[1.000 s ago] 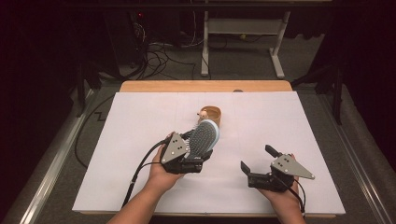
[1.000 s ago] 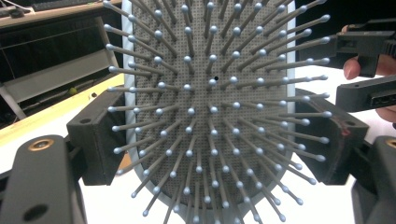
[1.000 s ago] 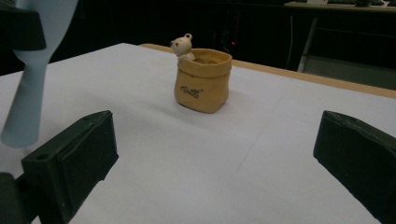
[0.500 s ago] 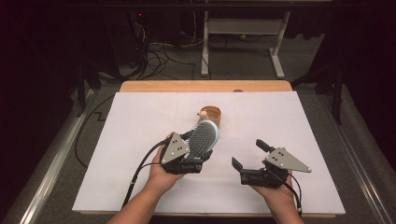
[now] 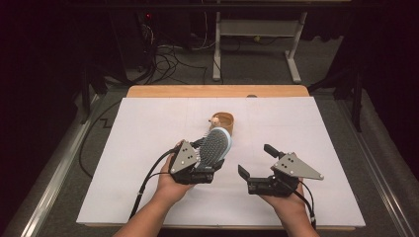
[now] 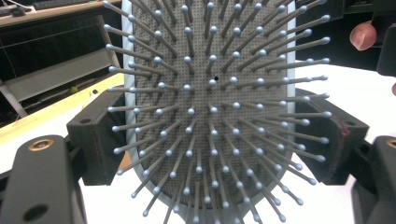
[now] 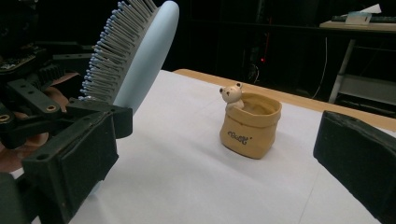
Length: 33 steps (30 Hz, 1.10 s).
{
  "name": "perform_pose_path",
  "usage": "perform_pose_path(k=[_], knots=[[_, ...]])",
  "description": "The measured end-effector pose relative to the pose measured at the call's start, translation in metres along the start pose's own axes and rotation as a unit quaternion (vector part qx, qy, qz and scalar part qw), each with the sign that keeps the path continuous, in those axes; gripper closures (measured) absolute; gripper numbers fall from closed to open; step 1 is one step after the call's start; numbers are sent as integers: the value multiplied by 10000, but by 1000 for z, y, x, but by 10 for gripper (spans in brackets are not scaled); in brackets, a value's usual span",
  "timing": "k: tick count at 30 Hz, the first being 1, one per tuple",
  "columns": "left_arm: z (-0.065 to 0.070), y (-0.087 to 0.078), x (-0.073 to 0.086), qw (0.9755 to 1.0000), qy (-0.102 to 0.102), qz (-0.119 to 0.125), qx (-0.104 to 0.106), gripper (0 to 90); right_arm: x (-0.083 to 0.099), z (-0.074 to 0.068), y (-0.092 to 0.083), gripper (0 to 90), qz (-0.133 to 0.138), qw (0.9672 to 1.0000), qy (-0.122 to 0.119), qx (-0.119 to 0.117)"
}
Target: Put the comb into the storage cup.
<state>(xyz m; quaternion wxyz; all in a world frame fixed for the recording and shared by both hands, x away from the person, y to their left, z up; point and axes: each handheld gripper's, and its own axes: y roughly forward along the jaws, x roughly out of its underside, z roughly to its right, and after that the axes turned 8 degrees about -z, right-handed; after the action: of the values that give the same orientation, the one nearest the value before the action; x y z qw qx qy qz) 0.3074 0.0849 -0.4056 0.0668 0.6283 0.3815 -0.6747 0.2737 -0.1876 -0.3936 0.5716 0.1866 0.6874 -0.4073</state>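
A pale blue paddle hairbrush point(image 5: 213, 147) with grey ball-tipped bristles is held up off the white tabletop, bristles facing the person. My left gripper point(image 5: 210, 165) is shut on it, and in the left gripper view the two black jaws press on the side edges of the brush head point(image 6: 210, 116). My right gripper point(image 5: 256, 160) hovers to the right of the brush, open with nothing between its jaws. In the right gripper view the brush point(image 7: 144, 56) stands at the left. Beyond it is a small tan pot point(image 7: 250, 123) with a bear figure on its rim. The pot point(image 5: 225, 121) stands just behind the brush.
The white sheet point(image 5: 306, 128) covers most of the table, and a wooden edge point(image 5: 217, 91) shows at the far side. Behind the table are a white desk frame point(image 5: 257, 44) and loose cables point(image 5: 168, 57) on the floor. Black cables trail from both grippers towards the near edge.
My right gripper has risen a little and shifted left towards the brush. The left gripper and the brush have stayed put.
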Motion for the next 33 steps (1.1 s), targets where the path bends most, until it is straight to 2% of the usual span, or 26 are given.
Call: perform_pose_path(k=[12, 21, 33], knots=[[3, 1, 0, 10000, 39, -24, 21, 200, -12, -9, 2, 2, 126, 9998, 0, -168], [4, 4, 1, 10000, 53, -59, 25, 200, -24, -16, 12, 5, 112, 9988, 70, -467], [10, 5, 0, 9999, 149, -78, 28, 200, -36, -30, 28, 11, 144, 9980, 32, -614]])
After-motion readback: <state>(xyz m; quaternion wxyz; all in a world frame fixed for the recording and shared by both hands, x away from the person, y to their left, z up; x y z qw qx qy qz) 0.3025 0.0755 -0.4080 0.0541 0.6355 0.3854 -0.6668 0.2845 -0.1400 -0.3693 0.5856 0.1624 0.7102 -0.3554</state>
